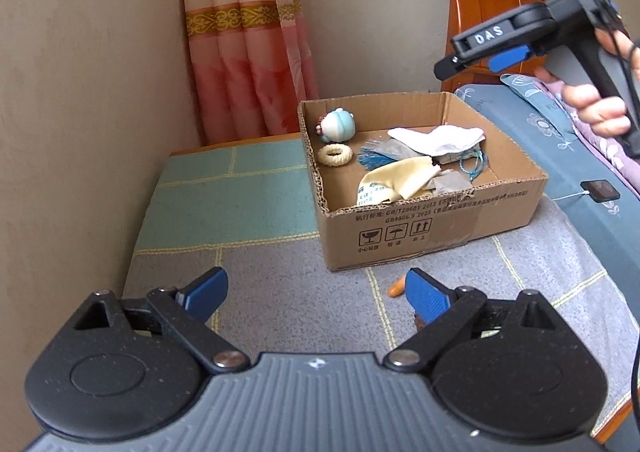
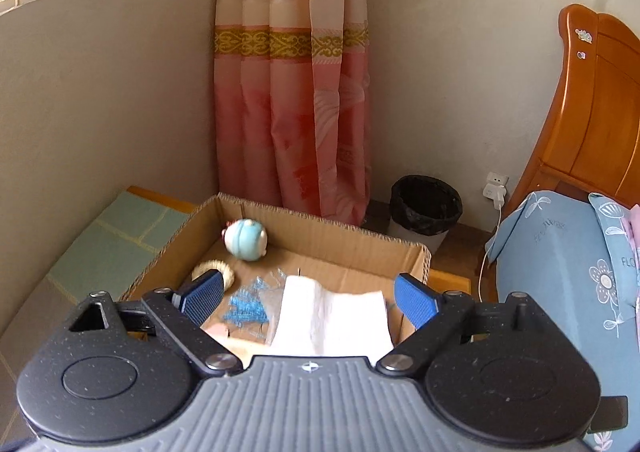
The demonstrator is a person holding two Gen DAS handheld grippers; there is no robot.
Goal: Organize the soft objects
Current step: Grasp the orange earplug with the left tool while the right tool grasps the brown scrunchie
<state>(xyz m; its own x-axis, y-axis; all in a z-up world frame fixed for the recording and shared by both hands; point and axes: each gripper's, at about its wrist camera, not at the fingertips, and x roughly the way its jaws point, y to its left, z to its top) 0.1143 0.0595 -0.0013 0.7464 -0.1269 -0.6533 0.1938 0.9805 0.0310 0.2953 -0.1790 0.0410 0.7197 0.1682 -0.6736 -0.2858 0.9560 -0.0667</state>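
An open cardboard box (image 1: 432, 223) stands on a checked mat. Inside lie a blue round plush (image 1: 338, 125), a cream knitted ring (image 1: 336, 154), a white cloth (image 1: 438, 138), a beige cloth (image 1: 404, 179) and a blue tassel (image 1: 374, 159). My left gripper (image 1: 316, 298) is open and empty, low over the mat in front of the box. My right gripper (image 2: 308, 298) is open and empty above the box, over the white cloth (image 2: 332, 316); the plush (image 2: 245, 240) and ring (image 2: 214, 270) lie beyond. The right gripper also shows in the left wrist view (image 1: 472, 59), raised over the box's right side.
A small orange object (image 1: 396, 287) lies on the mat (image 1: 256, 207) by my left gripper's right finger. A bed with blue bedding (image 2: 560, 252) and a wooden headboard (image 2: 592, 99) is at right. A black bin (image 2: 426, 207) and a pink curtain (image 2: 292, 91) stand behind the box.
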